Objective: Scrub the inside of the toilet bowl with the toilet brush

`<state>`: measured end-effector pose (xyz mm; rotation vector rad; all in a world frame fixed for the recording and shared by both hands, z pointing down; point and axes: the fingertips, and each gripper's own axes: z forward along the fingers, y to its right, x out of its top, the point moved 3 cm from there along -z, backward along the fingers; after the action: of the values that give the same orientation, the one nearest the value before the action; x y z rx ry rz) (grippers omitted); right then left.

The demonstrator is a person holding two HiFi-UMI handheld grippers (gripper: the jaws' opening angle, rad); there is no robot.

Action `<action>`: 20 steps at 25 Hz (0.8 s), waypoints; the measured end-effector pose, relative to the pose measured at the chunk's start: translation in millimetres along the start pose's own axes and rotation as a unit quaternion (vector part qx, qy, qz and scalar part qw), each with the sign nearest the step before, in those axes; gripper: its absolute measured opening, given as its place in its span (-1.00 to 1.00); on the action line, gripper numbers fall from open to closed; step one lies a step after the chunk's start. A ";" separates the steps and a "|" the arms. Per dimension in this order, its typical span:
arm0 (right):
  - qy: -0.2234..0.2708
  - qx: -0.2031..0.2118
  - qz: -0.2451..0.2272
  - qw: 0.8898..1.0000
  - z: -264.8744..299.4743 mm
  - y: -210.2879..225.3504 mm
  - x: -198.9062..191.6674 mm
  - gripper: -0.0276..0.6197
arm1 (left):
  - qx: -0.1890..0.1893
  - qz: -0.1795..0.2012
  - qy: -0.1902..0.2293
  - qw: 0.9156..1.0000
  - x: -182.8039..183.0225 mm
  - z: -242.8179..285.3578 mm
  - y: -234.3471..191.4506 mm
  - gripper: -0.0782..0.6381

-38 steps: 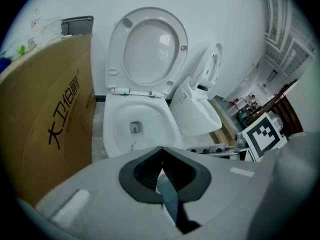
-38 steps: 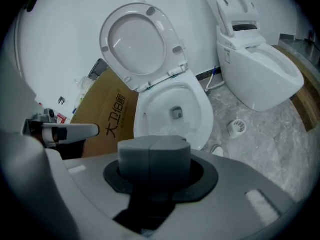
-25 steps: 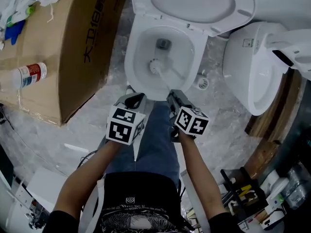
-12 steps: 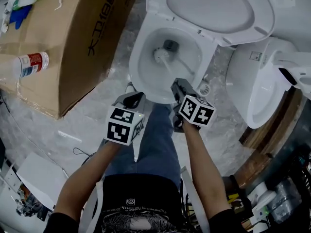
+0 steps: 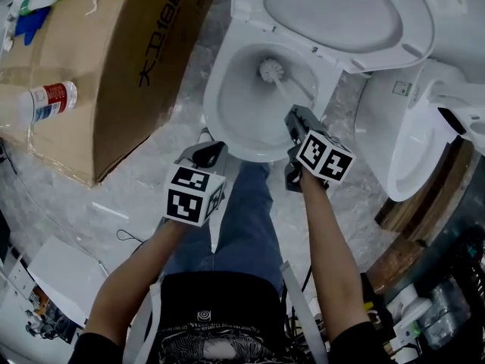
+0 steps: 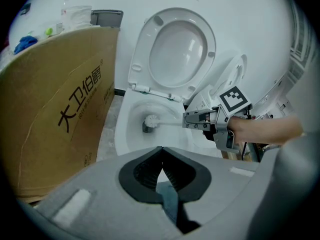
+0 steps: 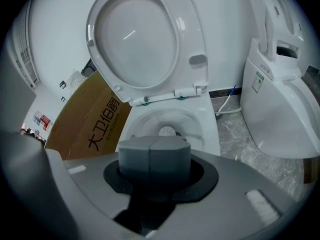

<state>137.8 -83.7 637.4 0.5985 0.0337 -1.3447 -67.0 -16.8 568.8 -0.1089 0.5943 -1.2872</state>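
White toilet brush [image 5: 271,71] — right hand-held gripper [image 5: 294,118] apparently clamped on it.

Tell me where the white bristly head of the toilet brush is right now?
In the head view, the white bristly brush head is down inside the white ceramic toilet bowl, near its back wall, ahead of the right gripper holding its handle.

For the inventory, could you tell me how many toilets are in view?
2. One toilet holds the brush; a second toilet stands to its right. More may be hidden.
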 end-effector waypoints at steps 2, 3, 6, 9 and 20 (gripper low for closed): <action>0.004 -0.014 0.005 1.000 -4.0 8.3 0.0 -0.45 | -0.002 0.005 -0.001 1.000 0.1 -0.4 -0.2 -0.80; 0.006 -0.019 0.009 1.000 -5.8 12.1 -1.6 -0.45 | -0.004 0.008 -0.002 1.000 -0.1 -0.6 -0.6 -0.80; 0.010 -0.032 0.025 0.999 -12.9 22.4 -12.2 -0.45 | -0.009 0.020 -0.008 1.000 -2.1 -0.5 -0.8 -0.80; 0.008 -0.034 0.047 0.998 -20.7 27.1 -29.5 -0.45 | -0.019 0.036 -0.018 0.999 -5.3 1.2 1.2 -0.80; 0.006 -0.013 0.103 0.995 -35.6 5.4 -101.4 -0.45 | -0.047 0.095 -0.038 0.994 -3.2 3.2 12.4 -0.80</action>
<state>128.7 23.2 645.5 0.5716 -0.0007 -1.1400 -55.3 -10.9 567.7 -0.1752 0.5856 -1.0665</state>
